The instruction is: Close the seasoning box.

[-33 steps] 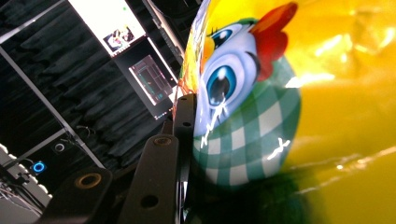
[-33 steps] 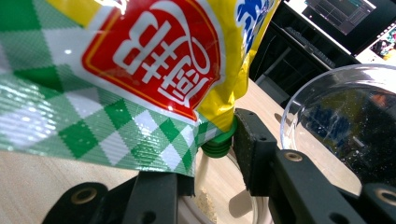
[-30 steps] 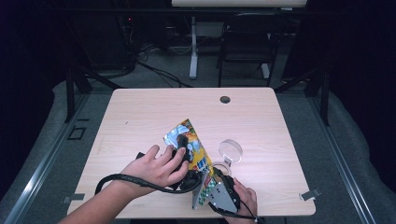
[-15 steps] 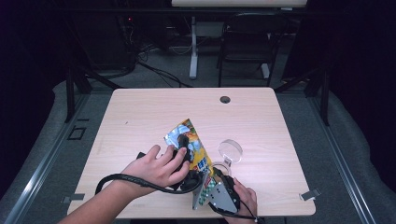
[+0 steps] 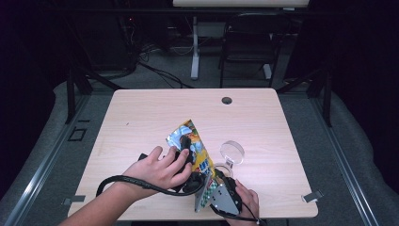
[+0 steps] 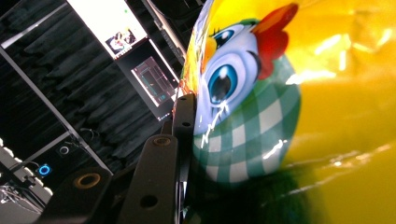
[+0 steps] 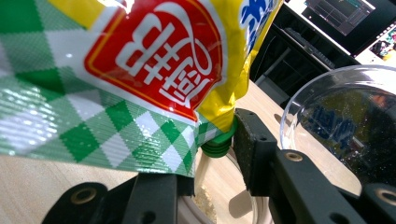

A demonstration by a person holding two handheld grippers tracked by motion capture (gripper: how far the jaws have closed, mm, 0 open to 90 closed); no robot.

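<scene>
Nothing had shifted since the earlier frame: both hands stayed put over the near edge of the table (image 5: pixel 141 113). The left gripper (image 5: pixel 186 157) pinched the pouch (image 5: pixel 190 141) near its upper part, one jaw flat against the printed face. The right gripper (image 5: pixel 217 184) clamped the pouch's lower corner, its green spout (image 7: pixel 217 142) poking out between the jaws, just beside the clear bowl (image 5: pixel 232 151).

The pouch (image 7: pixel 140 70) is yellow with green and white checks, a red badge with white letters, and a green spout (image 7: pixel 217 143). Its cartoon chick (image 6: pixel 243 93) has a red comb. The table (image 5: pixel 141 117) is light wood.
</scene>
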